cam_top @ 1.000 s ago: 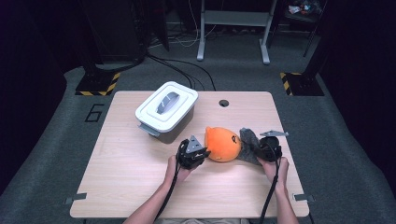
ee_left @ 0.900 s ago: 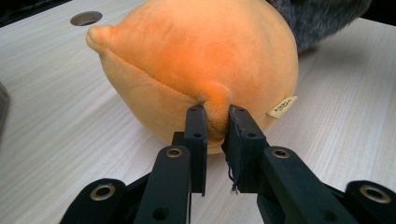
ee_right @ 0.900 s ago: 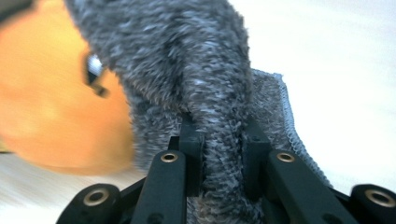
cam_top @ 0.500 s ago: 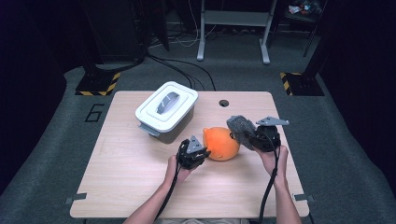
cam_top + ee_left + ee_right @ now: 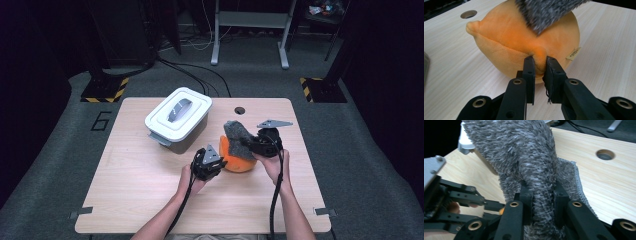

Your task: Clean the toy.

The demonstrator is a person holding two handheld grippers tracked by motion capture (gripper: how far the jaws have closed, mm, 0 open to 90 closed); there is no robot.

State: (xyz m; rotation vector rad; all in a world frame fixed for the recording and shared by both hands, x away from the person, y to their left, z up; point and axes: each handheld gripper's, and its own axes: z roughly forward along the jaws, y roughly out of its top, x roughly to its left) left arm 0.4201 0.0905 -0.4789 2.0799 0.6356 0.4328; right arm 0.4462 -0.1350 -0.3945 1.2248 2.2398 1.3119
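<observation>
I note both handheld units are black. The left gripper [image 5: 209, 162] and right gripper [image 5: 261, 143] each carry a grey three-cornered plate, a trailing black cable and brass-ringed jaw pivots. The person's forearms are unsleeved.

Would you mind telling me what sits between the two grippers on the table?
The orange plush ball sits between the left gripper, which pinches its fabric, and the right gripper, which holds a grey fuzzy cloth above it, as the high view shows.
</observation>
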